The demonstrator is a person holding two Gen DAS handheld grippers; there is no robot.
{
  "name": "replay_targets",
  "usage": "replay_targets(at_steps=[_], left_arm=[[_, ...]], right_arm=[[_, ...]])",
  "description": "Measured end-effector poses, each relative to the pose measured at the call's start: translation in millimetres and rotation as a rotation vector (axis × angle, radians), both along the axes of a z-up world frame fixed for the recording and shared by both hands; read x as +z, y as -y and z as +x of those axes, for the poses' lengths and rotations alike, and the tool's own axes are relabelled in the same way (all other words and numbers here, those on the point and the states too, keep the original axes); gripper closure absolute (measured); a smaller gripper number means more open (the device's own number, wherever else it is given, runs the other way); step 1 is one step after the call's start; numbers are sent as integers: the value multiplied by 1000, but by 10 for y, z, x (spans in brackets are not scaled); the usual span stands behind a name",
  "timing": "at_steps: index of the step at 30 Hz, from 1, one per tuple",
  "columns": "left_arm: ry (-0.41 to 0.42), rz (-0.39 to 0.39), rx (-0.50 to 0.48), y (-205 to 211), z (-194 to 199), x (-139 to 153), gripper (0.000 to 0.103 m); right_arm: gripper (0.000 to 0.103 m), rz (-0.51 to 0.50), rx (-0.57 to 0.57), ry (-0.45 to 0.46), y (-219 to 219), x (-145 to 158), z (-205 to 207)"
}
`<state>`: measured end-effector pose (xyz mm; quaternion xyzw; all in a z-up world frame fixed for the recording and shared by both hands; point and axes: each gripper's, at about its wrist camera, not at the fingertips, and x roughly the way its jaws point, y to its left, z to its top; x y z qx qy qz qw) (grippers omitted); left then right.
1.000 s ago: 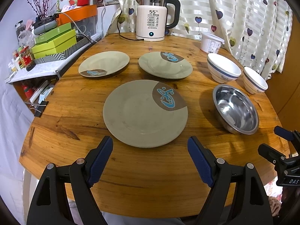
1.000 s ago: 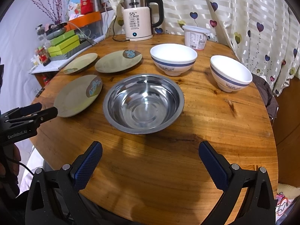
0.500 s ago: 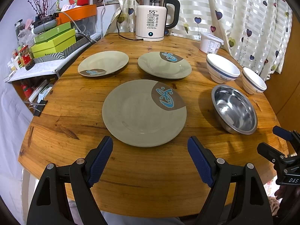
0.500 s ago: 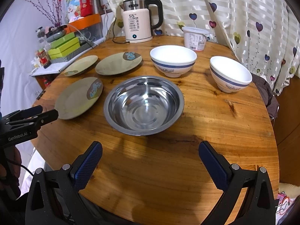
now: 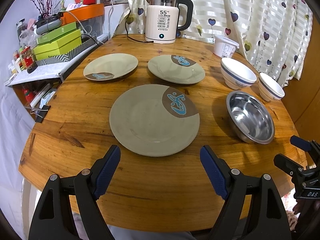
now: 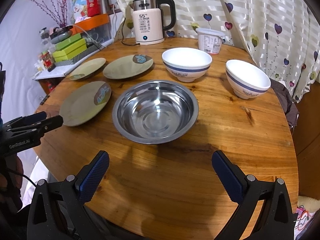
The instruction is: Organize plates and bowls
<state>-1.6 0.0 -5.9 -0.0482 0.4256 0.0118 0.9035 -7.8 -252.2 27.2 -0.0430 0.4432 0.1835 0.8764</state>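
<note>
Left wrist view: the left gripper (image 5: 160,160) is spread wide and empty above the round wooden table (image 5: 84,108), just short of the nearest plate (image 5: 154,120). The right gripper (image 6: 160,166) is likewise released and empty before the steel bowl (image 6: 155,111). Two plates (image 5: 111,66) (image 5: 176,70), two white bowls (image 6: 187,64) (image 6: 248,79) and a kettle (image 5: 163,24) sit well apart, with bare wood along the near edge.

Black tool (image 5: 160,156) frame, blue ribbed pads (image 5: 107,168), silver screws.
</note>
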Motion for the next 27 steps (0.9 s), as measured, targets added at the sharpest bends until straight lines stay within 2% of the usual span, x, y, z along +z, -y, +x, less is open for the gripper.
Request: replay_targets(at_steps=[27], left_arm=[[3, -24, 7, -76, 27, -30, 21]], right_arm=[[0, -18, 26, -5, -73, -15, 44]])
